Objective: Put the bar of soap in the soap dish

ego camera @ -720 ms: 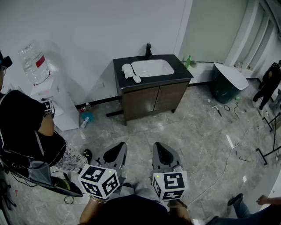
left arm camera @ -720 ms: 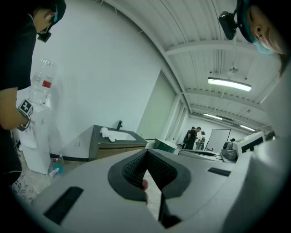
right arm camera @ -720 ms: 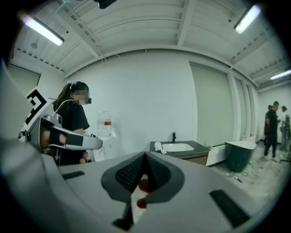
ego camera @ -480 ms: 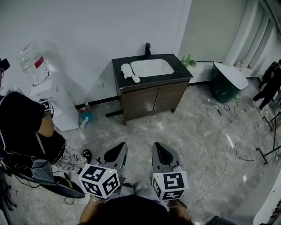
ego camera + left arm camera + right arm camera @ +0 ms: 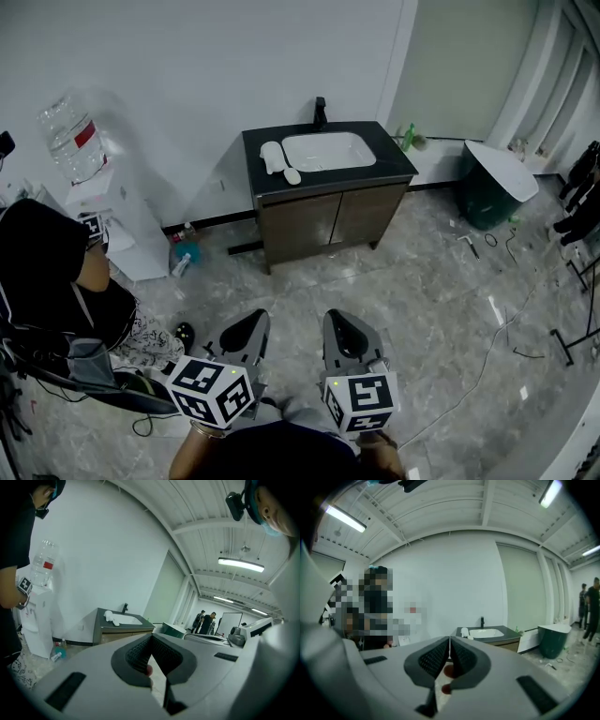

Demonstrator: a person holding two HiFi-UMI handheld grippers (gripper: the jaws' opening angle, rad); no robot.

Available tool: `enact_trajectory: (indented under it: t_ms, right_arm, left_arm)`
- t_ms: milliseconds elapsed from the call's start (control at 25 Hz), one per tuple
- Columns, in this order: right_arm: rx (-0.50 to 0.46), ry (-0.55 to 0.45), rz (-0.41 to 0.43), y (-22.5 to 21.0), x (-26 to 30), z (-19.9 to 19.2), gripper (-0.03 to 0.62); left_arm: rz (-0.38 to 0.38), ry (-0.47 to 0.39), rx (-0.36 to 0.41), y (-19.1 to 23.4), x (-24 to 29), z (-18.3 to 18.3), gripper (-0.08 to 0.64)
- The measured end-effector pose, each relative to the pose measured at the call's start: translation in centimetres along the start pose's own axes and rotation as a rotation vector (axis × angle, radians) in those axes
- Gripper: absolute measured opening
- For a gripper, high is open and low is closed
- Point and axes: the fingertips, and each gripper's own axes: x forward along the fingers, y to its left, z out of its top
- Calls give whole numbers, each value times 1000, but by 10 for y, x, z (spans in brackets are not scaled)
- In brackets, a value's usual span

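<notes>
Across the floor stands a dark-topped vanity (image 5: 328, 192) with a white basin and a black tap. On its left end lie a white soap dish (image 5: 272, 154) and, just in front of it, a small white bar of soap (image 5: 292, 175). Both show small and far off in the left gripper view, soap dish (image 5: 109, 615), and in the right gripper view, soap dish (image 5: 464, 632). My left gripper (image 5: 246, 325) and right gripper (image 5: 341, 323) hover side by side over the floor, well short of the vanity. Each is shut with nothing held: left gripper (image 5: 151, 638), right gripper (image 5: 449, 642).
A water dispenser (image 5: 89, 178) with a bottle stands by the wall at left. A person in black (image 5: 47, 281) sits beside it. A dark green tub (image 5: 495, 186) leans at right, with cables (image 5: 487, 347) on the marble floor. A green bottle (image 5: 409, 137) stands right of the vanity.
The head view has shifted a little, so the vanity sits slightly lower and further right. The people at the right edge and bottom right have left the picture. Both grippers stay put.
</notes>
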Motion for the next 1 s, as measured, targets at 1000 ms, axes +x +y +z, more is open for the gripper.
enact_trajectory:
  t_ms: [1000]
  right_arm:
    - [-11, 26, 54, -41, 225, 44, 20]
  left_arm:
    - [7, 22, -39, 139, 165, 78, -2]
